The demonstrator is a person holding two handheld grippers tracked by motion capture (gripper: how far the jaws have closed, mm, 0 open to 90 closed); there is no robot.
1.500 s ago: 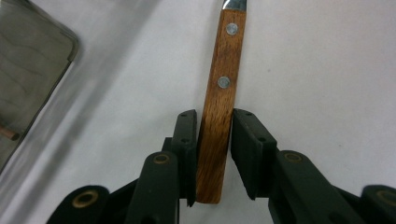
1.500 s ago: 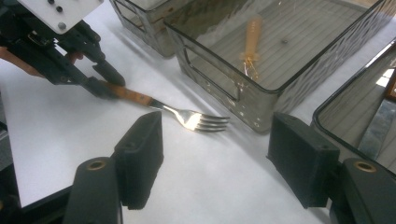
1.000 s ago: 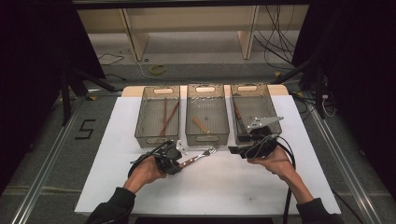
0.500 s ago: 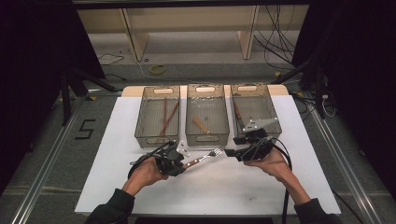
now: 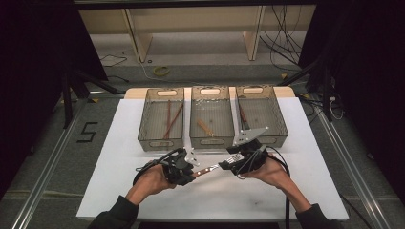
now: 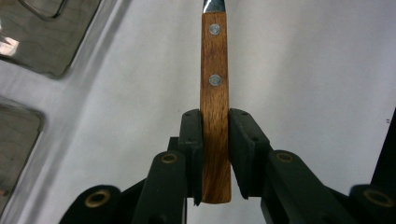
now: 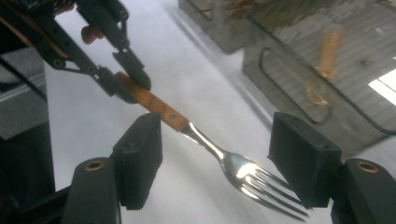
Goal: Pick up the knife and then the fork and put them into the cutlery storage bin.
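Fork (image 7: 224,158): left gripper (image 6: 215,140) jaws pinch its wooden handle; right gripper (image 7: 229,163) jaws stand spread around its tines.

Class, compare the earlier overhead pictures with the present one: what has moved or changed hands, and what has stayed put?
The right claw has closed in on the fork, its open jaws, just widening, now flanking the tines without pressing them. The left claw has carried the fork slightly toward it and stays shut on the wooden handle. The three bins and their contents are unchanged.
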